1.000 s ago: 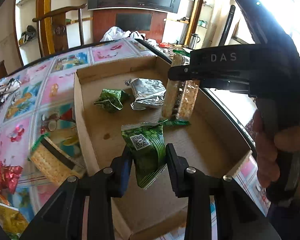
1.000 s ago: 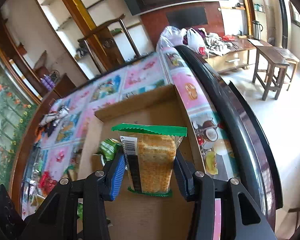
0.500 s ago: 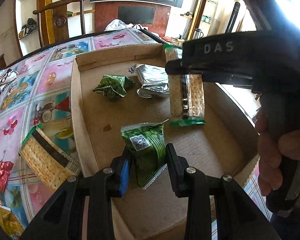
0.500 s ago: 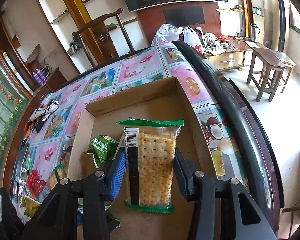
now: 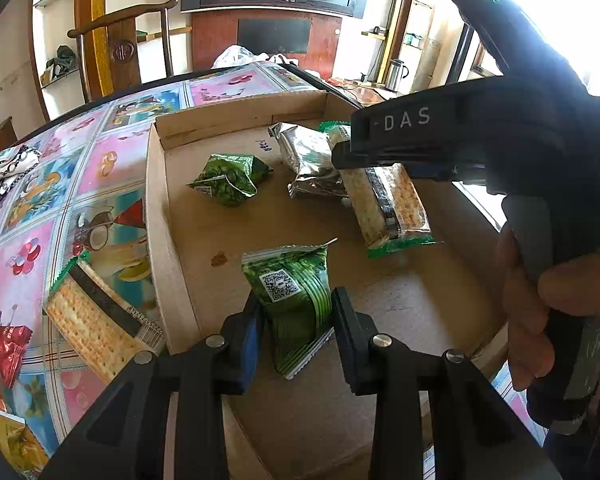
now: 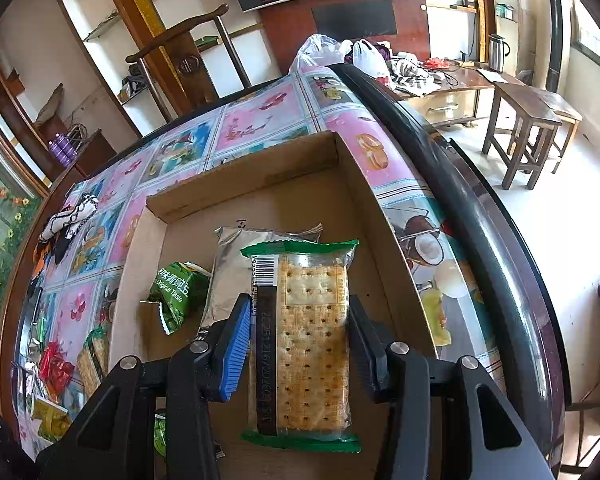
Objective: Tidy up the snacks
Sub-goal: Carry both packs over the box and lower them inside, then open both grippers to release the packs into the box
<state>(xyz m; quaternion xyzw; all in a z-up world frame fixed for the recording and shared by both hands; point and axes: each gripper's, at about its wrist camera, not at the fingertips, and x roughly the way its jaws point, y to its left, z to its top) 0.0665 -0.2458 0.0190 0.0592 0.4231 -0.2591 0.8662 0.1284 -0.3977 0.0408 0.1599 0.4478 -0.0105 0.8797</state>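
A shallow cardboard box (image 5: 156,184) (image 6: 364,184) lies on the patterned table. My left gripper (image 5: 296,312) is shut on a green pea snack packet (image 5: 296,296) and holds it over the box's near part. My right gripper (image 6: 298,320) is shut on a clear cracker pack with green ends (image 6: 304,336), also seen in the left wrist view (image 5: 384,200), tilted low over the box floor at the right. A green pea packet (image 5: 230,178) (image 6: 176,294) and a silver foil packet (image 5: 308,160) (image 6: 240,268) lie in the box.
Left of the box on the table lie another cracker pack (image 5: 96,320) (image 6: 94,356), red sweets wrappers (image 5: 4,348) (image 6: 56,368) and a yellow packet (image 5: 8,440). A patterned cloth (image 5: 8,166) lies far left. The table's dark edge (image 6: 460,200) runs along the right.
My right gripper has lowered and tilted the cracker pack down toward the box floor beside the silver packet. My left gripper has held the green packet almost still.
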